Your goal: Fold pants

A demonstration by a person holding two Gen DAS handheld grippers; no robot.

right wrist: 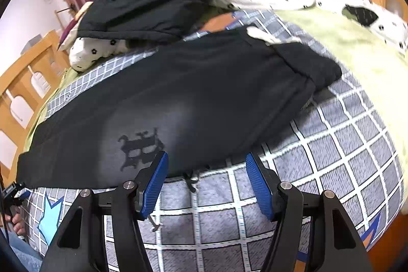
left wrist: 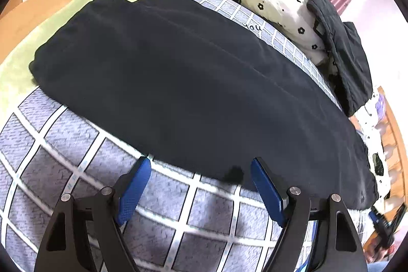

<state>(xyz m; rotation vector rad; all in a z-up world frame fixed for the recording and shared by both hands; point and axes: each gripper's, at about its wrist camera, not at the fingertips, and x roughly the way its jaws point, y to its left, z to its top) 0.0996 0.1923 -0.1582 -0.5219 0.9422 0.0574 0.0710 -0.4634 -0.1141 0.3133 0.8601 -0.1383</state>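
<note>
Fingers (left wrist: 139,185) on your left gripper (left wrist: 201,185) and your right gripper (right wrist: 206,180) are spread, grasping nothing; the pants (left wrist: 193,83) lie just beyond both on the bed (right wrist: 344,134), long axis left to right; each gripper hovers at the near edge.

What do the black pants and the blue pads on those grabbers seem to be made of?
The pants look like soft matte knit, perhaps cotton jersey: no sheen, gentle folds, and a dark printed emblem. The blue pads look like ribbed rubber or plastic, judging by their fine parallel grooves; which of the two is unclear.
</note>
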